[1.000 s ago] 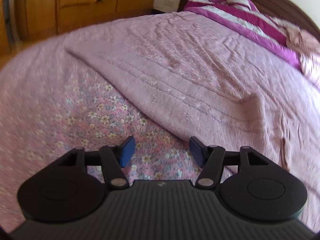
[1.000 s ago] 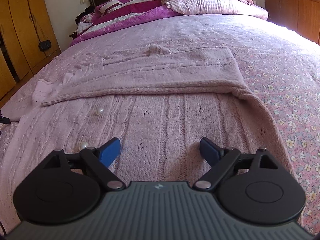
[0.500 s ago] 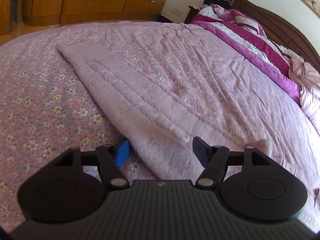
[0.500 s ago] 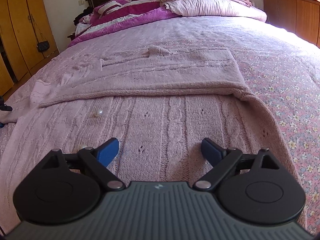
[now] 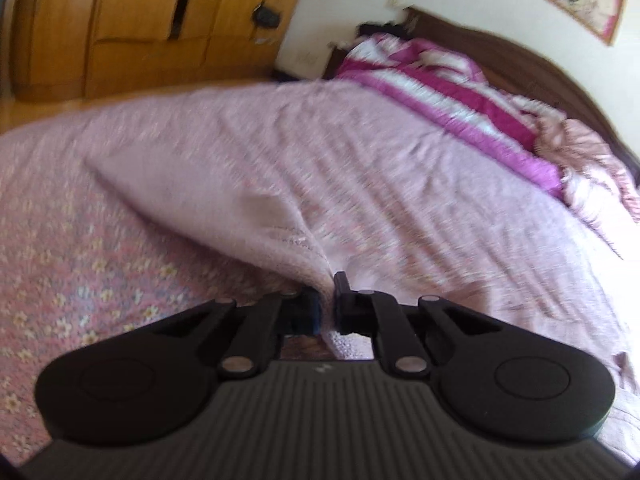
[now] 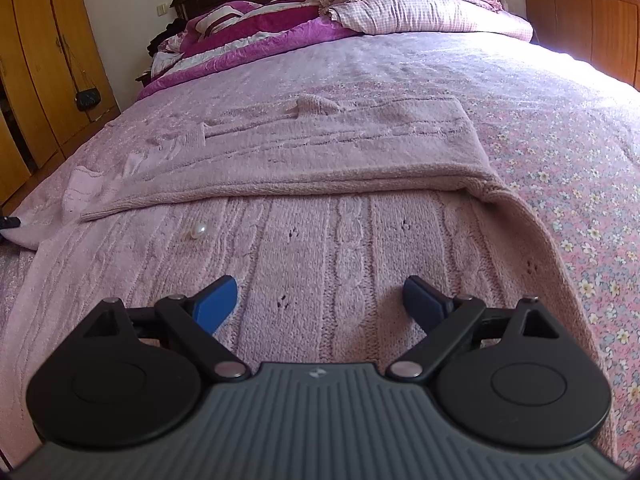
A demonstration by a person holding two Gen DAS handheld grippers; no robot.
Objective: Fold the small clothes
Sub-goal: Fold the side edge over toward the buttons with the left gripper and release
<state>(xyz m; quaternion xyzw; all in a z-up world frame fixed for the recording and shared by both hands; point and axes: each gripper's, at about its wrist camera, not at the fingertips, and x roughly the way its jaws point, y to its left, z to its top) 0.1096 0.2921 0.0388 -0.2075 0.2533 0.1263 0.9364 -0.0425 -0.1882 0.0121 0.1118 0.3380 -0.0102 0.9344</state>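
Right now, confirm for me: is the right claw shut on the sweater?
No, the right claw stands wide open above the pink sweater, its two fingers spread apart with knit showing between them.

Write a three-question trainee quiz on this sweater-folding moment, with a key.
1. True or false: the left gripper is shut on the sweater.
2. The right gripper is: A) open above the sweater, B) shut on a button, C) holding a pillow.
3. Fill in: the sweater lies on a ____-patterned bedspread.

Key: 1 true; 2 A; 3 flower.
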